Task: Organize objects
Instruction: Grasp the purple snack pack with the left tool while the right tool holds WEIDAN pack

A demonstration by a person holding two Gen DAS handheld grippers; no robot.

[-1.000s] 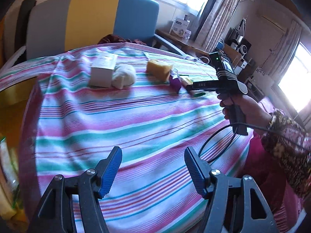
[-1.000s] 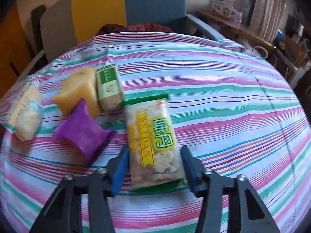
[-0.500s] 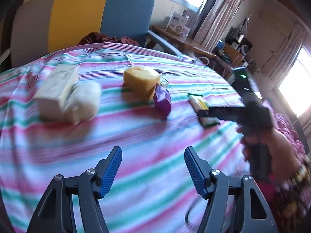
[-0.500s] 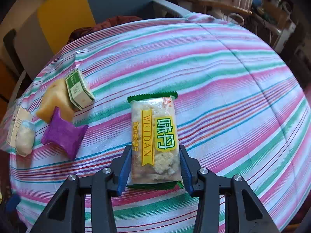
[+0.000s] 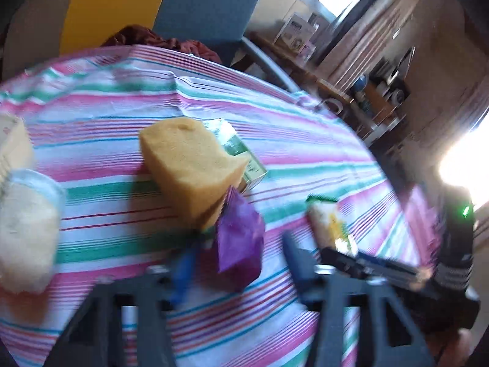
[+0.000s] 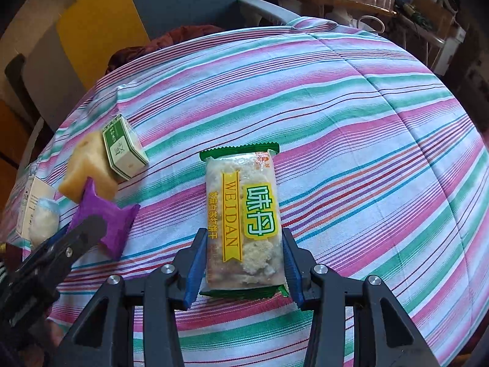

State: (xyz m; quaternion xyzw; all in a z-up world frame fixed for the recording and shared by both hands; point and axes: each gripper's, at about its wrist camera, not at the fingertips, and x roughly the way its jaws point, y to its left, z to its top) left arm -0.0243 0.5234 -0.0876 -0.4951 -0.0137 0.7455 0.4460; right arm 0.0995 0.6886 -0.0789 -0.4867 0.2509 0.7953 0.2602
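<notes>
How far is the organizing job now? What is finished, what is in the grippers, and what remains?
Nothing looks sorted yet. In hand: the right gripper is shut on the WEIDAN biscuit packet, which lies on the striped tablecloth. The left gripper, open, is around the purple packet. Left: the yellow sponge, green box and white bundle sit clustered.

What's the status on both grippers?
Right gripper shut on cracker packet. Left gripper open, at purple packet. Yellow sponge touching it.
</notes>
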